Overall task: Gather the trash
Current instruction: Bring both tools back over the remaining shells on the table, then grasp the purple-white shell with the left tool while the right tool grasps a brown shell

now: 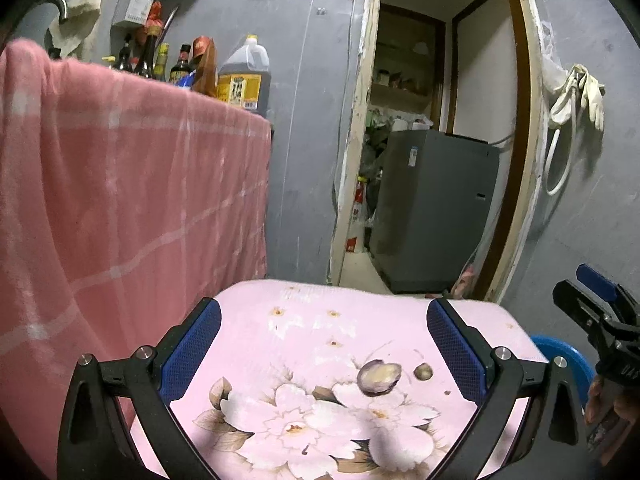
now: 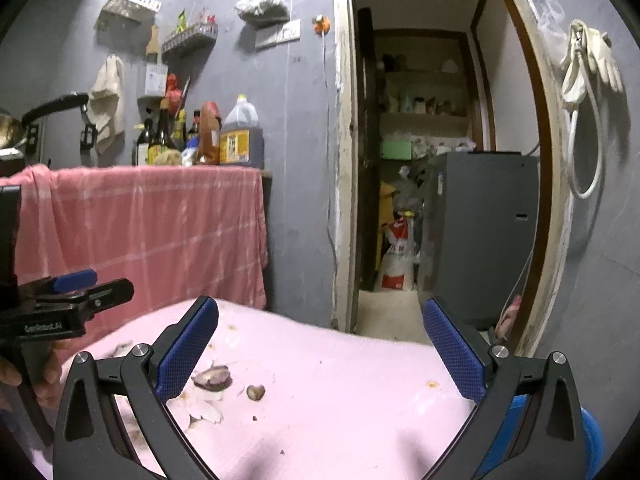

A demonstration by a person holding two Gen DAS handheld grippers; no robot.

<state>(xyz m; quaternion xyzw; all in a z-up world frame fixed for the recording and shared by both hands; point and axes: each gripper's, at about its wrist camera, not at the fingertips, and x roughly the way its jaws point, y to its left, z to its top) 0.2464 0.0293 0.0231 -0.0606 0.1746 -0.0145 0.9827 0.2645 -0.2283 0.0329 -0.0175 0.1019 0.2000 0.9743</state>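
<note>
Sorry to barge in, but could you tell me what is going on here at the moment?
A person holds a two-finger tool in each hand above a small table with a pink floral cover and is collecting trash from it. The left tool and the right tool are both open and hold nothing. Two scraps that look like shells, a larger shell and a smaller shell, lie on the cover with a few crumbs. Neither has been picked up yet. Something blue sits beside the table; what it is I cannot tell.

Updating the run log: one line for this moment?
left gripper: open, empty | right gripper: open, empty | large shell, small shell: on pink floral table, ungrasped
</note>
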